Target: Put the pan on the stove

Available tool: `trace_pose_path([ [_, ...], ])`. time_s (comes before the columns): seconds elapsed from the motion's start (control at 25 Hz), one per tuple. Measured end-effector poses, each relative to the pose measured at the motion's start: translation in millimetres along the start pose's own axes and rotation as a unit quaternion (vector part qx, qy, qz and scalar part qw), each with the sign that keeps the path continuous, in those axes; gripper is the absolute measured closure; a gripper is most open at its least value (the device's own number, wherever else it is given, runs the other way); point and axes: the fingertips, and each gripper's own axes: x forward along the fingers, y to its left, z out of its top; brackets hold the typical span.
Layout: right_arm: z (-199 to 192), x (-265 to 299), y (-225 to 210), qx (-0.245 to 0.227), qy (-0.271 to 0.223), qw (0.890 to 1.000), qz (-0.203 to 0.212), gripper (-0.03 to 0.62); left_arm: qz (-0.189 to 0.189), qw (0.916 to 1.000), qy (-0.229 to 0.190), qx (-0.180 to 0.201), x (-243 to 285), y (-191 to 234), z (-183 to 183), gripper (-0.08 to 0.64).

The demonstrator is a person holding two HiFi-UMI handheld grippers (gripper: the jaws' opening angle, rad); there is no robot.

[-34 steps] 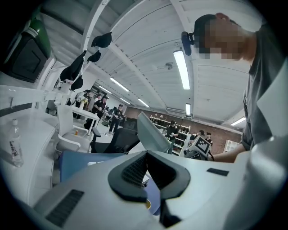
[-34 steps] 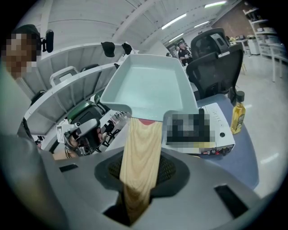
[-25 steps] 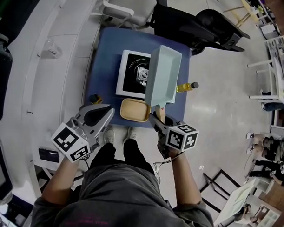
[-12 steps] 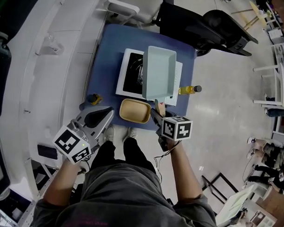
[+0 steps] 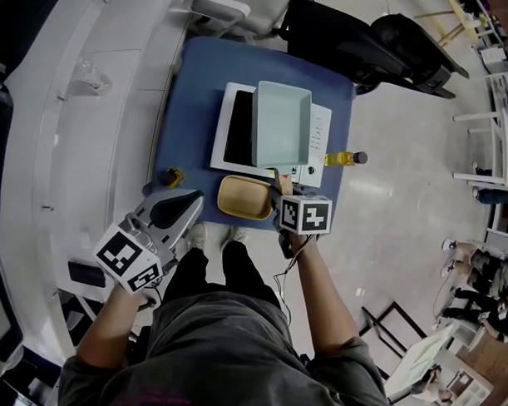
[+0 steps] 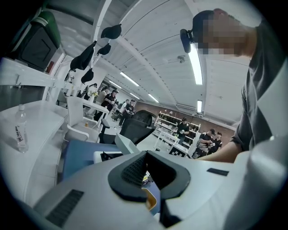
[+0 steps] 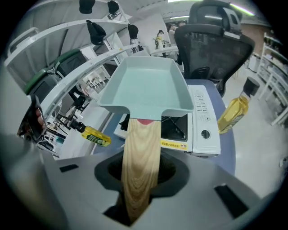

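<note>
Two grippers: right gripper (image 5: 280, 189) fingers clamp the pan (image 5: 282, 124) handle over the stove (image 5: 319, 135); left gripper (image 5: 188, 206) closed, empty; next, lower flat.

A shallow tan rectangular dish (image 5: 243, 198) is seen at the lower edge of a blue counter (image 5: 191, 104) at centre frame. A bottle of yellow oil (image 5: 345, 159) is set at the counter's right edge, and a small yellow bottle (image 5: 171, 178) at its left edge. A black office chair (image 5: 384, 40) is placed at upper right.
</note>
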Motion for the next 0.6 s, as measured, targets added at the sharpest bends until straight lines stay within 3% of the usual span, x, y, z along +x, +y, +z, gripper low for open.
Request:
trace_pose_path([
  [0.6,0.5,35.5,-5.7,-0.005,0.026,0.996,-0.091,0.491,-0.011,0.9998,0.006,-0.014,-21.0,37.3,-7.8,0.558],
])
